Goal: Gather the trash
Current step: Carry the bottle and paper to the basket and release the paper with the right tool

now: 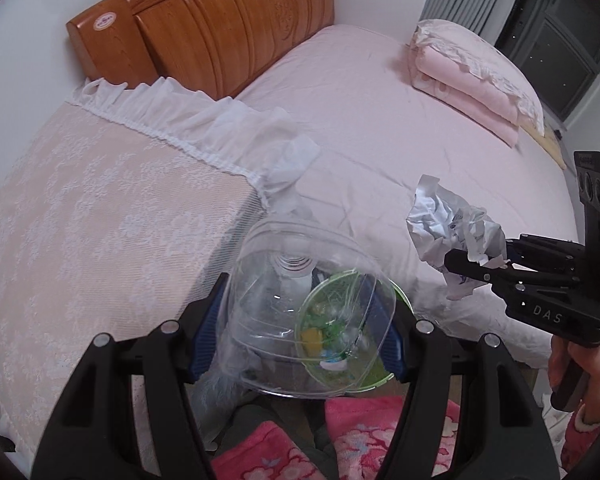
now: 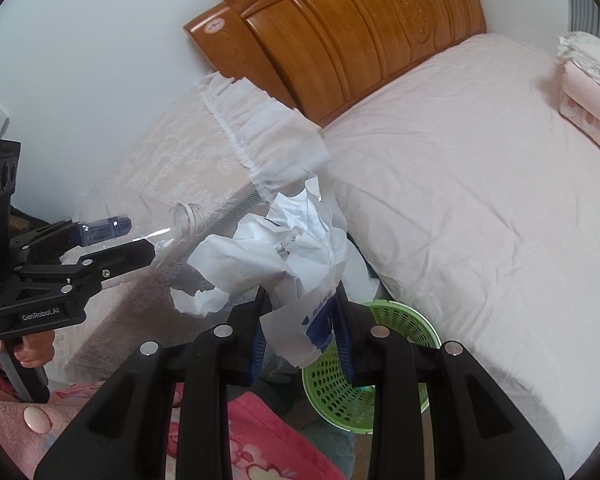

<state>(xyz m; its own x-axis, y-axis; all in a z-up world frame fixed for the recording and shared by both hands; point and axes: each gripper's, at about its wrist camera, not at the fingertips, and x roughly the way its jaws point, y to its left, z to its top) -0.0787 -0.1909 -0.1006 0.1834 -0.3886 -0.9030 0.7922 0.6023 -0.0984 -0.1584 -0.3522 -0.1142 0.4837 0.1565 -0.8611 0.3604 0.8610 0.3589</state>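
Even, soft indoor light in both views, no hard shadows. Strong fisheye warp w/ black vignette at corners; headboard [image 1: 224, 20] and bed [image 1: 380, 120] edges bow. Glare streaks on clear bottle [image 1: 300, 300]. Near fingers [image 2: 340, 340] slightly soft. Window [image 1: 556, 48] dark; wall [image 2: 100, 60] a bit washed out.

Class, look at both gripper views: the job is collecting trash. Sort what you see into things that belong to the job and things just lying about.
Part of the job:
plastic bottle, in the left gripper
crumpled paper, in the right gripper
green basket

Just lying about:
folded blanket
headboard
lace cover
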